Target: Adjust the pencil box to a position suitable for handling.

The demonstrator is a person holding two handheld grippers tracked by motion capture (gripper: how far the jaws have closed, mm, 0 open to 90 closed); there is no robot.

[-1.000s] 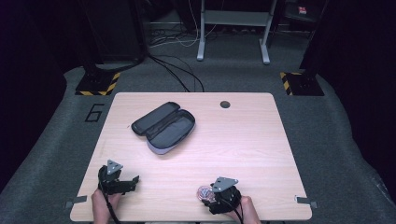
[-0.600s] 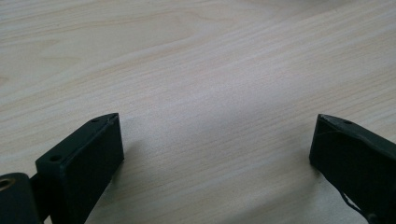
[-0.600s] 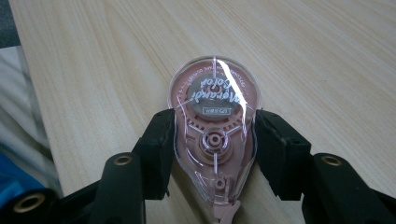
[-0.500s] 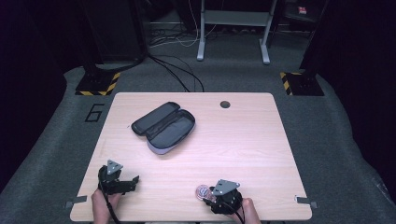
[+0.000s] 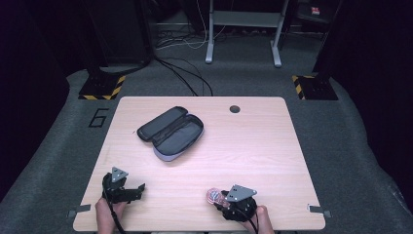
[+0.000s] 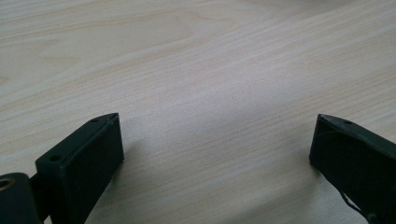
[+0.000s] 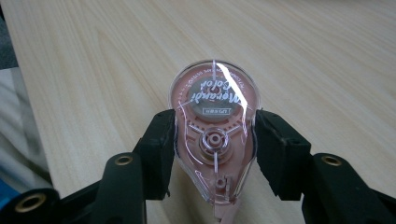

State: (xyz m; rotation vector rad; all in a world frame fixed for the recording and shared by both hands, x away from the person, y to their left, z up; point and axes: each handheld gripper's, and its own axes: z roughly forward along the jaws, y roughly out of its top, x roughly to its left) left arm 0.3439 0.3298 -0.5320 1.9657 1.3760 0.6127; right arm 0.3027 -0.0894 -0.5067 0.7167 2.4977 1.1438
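A pink, clear-shelled correction tape dispenser (image 7: 212,93) sits flat between the jaws of my right gripper (image 7: 212,137), and both pads press on its sides. In the high view this right gripper (image 5: 217,199) is near the table's front edge, right of centre, with the dispenser (image 5: 212,195) at its tips. My left gripper (image 5: 140,191) rests at the front left with its jaws pointing right. Its jaws stand wide apart over bare wood in the left gripper view (image 6: 217,135), with nothing between them.
An open dark zip case (image 5: 170,131) with a grey lining lies on the far left half of the wooden table (image 5: 272,146). A round cable hole (image 5: 234,108) is near the far edge. Cables and stand feet are on the floor beyond.
The right gripper has drawn slightly back toward the front edge, with the pink dispenser staying at its tips. The left gripper has not moved.
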